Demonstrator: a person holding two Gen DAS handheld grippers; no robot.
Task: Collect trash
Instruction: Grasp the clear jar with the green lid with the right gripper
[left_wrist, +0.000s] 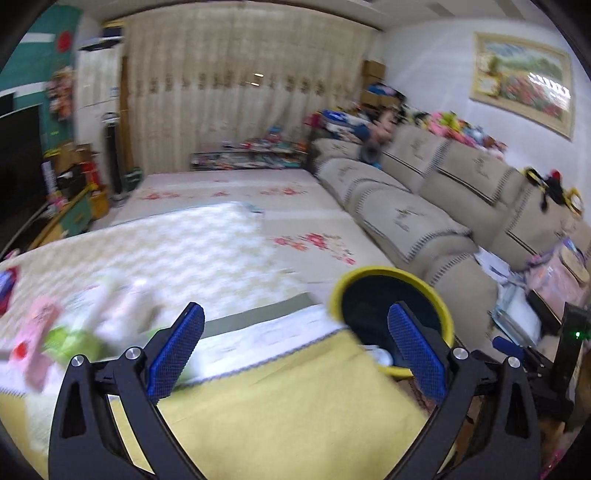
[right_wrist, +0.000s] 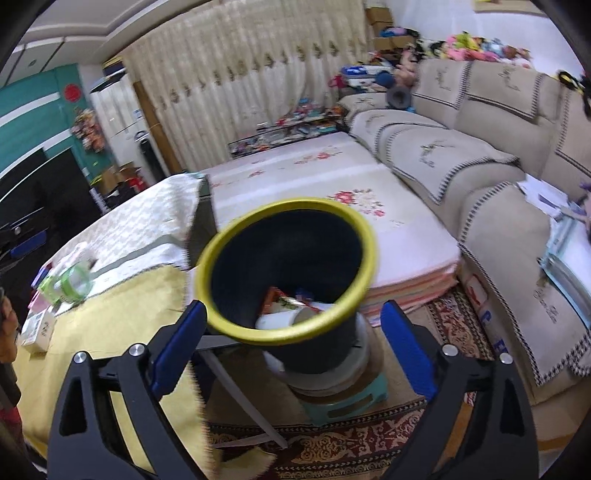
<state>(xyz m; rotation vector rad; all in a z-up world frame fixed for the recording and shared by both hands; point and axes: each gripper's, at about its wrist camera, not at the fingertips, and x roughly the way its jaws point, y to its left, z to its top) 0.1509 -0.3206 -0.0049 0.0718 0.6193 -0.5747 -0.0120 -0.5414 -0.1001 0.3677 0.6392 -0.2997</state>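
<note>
A black bin with a yellow rim (right_wrist: 236, 325) stands off the table's right end, holding a white cup (right_wrist: 280, 319) and bright wrappers (right_wrist: 284, 297). My right gripper (right_wrist: 291, 343) hangs open just in front of and above the bin, nothing between its blue pads. In the left wrist view the same bin (left_wrist: 334, 295) shows at the right, partly behind my right finger. My left gripper (left_wrist: 295, 343) is wide open over the yellow tablecloth (left_wrist: 288, 406), holding nothing. Blurred trash lies on the table to its left: pink packets (left_wrist: 33, 328), a green item (left_wrist: 70, 338), white wrappers (left_wrist: 122, 295).
The bin rests on a round base atop a small teal stool (right_wrist: 347, 404) on a patterned red rug (right_wrist: 351, 446). A beige sofa (right_wrist: 480, 155) runs along the right. A floral floor mat (right_wrist: 332, 177) lies beyond the table. A green bottle (right_wrist: 72, 282) and small boxes (right_wrist: 37, 328) sit on the table.
</note>
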